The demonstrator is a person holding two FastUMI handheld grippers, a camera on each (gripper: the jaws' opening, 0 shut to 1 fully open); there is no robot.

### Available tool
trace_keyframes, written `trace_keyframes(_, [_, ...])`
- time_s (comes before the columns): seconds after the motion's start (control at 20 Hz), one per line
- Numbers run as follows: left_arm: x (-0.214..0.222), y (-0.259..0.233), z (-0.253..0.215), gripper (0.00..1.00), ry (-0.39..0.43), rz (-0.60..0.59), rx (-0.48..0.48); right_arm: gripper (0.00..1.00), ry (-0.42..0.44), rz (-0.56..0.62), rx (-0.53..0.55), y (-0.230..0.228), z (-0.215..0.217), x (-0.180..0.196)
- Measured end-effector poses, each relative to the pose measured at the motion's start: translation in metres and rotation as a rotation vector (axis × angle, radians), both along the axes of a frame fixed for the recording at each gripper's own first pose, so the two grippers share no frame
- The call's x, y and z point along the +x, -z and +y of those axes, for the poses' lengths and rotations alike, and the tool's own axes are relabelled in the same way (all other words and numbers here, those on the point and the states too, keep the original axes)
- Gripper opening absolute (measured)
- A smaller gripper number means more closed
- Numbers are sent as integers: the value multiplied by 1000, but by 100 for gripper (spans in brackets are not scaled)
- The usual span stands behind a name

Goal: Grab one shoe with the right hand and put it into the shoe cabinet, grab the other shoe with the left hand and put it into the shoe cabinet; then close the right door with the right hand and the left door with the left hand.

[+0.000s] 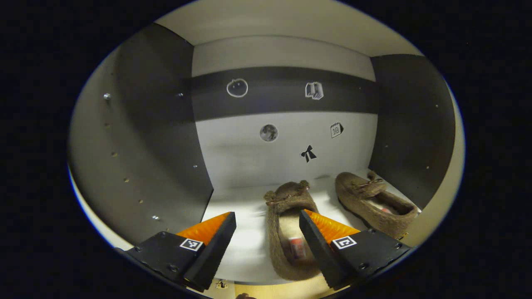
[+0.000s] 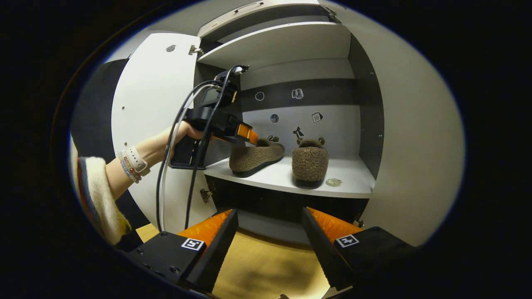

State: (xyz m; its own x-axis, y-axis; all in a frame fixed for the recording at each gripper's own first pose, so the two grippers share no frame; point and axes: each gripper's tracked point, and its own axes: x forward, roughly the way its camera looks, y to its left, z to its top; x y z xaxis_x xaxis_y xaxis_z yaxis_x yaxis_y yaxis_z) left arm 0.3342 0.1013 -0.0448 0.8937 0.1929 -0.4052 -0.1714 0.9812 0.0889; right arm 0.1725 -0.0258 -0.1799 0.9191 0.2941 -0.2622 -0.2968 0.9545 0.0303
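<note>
Both shoes, left one (image 2: 254,157) and right one (image 2: 310,163), stand on the cabinet shelf (image 2: 353,182). My left gripper (image 1: 268,245) and right gripper (image 2: 270,245) have jaws apart, empty (placing looks finished). Next: the right door (image 2: 415,137), swung shut.

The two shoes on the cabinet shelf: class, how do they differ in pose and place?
The left shoe lies angled, showing its side in the right gripper view; the right shoe shows its heel. The left shoe sits at the left tool; the right shoe stands apart, beside a small round disc. Both are brown, fuzzy slippers standing upright on the same shelf.
</note>
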Motion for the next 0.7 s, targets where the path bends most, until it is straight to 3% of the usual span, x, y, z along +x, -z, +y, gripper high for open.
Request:
trace_keyframes(0.25, [-99,-53,-54,94,104,-160,-47,99,70,-59,-17,-28,10,-49])
trace_keyframes(0.4, [-163,-81,-79,97,179,-234,-91,99,120,-140,-45,-62,5,-80])
trace_keyframes(0.45, [-187,-89,-86,100,206,-259,-112,94,139,-172,-60,-75,1,-91])
trace_keyframes(0.5, [-208,-97,-92,100,238,-273,-127,98,161,-201,-77,-86,-4,-103])
trace_keyframes(0.7, [-288,-111,-100,96,318,-300,-112,95,245,-267,-85,-127,-34,-143])
